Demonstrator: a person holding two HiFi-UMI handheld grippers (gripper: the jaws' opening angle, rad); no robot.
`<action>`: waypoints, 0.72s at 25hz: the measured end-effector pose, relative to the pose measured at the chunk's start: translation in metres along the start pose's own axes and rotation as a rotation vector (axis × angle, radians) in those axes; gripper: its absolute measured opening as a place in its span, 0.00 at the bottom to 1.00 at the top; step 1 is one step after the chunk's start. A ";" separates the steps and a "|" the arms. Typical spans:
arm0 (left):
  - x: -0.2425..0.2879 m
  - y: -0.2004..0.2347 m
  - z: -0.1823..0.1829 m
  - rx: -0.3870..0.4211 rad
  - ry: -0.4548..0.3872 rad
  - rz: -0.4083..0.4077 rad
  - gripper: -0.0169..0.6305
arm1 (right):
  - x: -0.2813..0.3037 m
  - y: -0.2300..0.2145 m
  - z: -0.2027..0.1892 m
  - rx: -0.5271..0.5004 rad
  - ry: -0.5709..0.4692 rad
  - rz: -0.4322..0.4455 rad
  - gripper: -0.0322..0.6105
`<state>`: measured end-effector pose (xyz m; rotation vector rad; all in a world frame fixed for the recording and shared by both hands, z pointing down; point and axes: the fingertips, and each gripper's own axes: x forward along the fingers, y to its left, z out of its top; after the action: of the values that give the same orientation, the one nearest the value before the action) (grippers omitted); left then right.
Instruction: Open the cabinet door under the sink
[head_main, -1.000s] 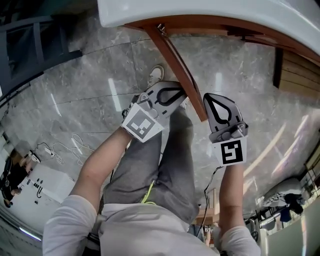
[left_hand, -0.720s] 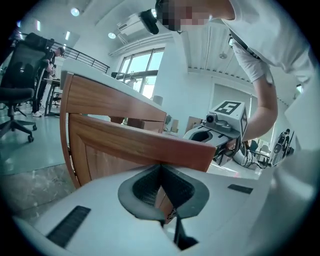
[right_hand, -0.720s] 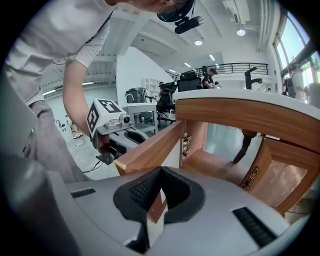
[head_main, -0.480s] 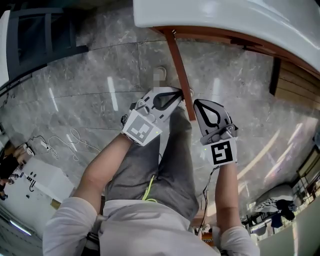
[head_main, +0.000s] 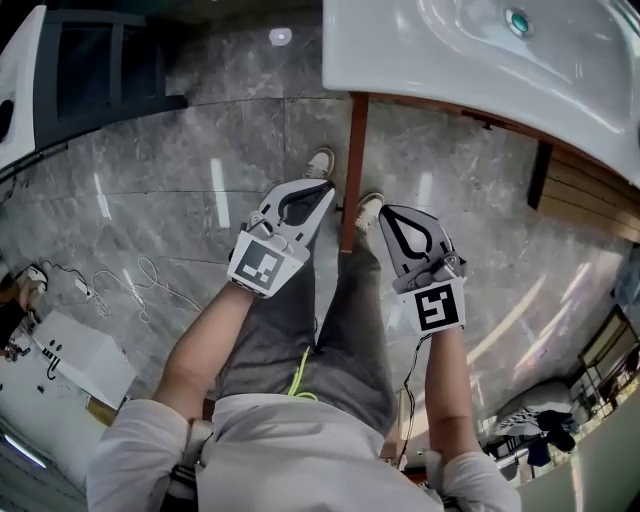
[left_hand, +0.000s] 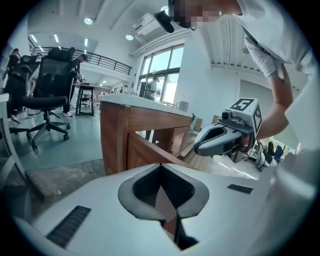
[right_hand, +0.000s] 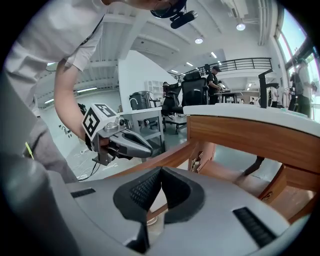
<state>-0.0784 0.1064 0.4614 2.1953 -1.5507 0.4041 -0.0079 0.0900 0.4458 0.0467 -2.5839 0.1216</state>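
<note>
The wooden cabinet door (head_main: 351, 170) stands swung open under the white sink (head_main: 450, 60), edge-on to the head view. My left gripper (head_main: 318, 190) hovers just left of the door's free end, jaws shut and empty. My right gripper (head_main: 386, 212) hangs just right of it, also shut with nothing between the pads. In the left gripper view, my left gripper (left_hand: 161, 165) points at the door's top edge (left_hand: 150, 150) and the cabinet (left_hand: 125, 125). In the right gripper view, my right gripper (right_hand: 161, 169) faces the door's edge (right_hand: 172, 154), with the cabinet's open inside (right_hand: 225, 180) behind.
The person's shoes (head_main: 320, 162) stand on the grey marble floor on both sides of the door. Cables (head_main: 130, 285) and a white box (head_main: 70, 355) lie at the left. A black frame (head_main: 100, 60) stands at the far left, wooden planks (head_main: 590, 200) at the right. An office chair (left_hand: 45, 100) stands beyond.
Both grippers have risen and drawn back toward the person, away from the door's edge. The head view has shifted, so the sink basin shows and the door looks edge-on.
</note>
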 end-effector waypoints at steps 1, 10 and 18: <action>0.001 0.003 0.007 0.003 -0.005 0.003 0.05 | 0.001 -0.005 0.007 -0.006 -0.002 -0.006 0.10; 0.003 0.007 0.063 0.026 -0.007 -0.008 0.05 | -0.010 -0.039 0.071 0.035 -0.055 -0.131 0.10; 0.008 -0.020 0.139 0.074 -0.021 -0.113 0.05 | -0.060 -0.064 0.130 0.143 -0.116 -0.293 0.10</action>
<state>-0.0573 0.0369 0.3412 2.3374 -1.4359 0.4103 -0.0213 0.0140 0.3092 0.4959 -2.6459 0.1988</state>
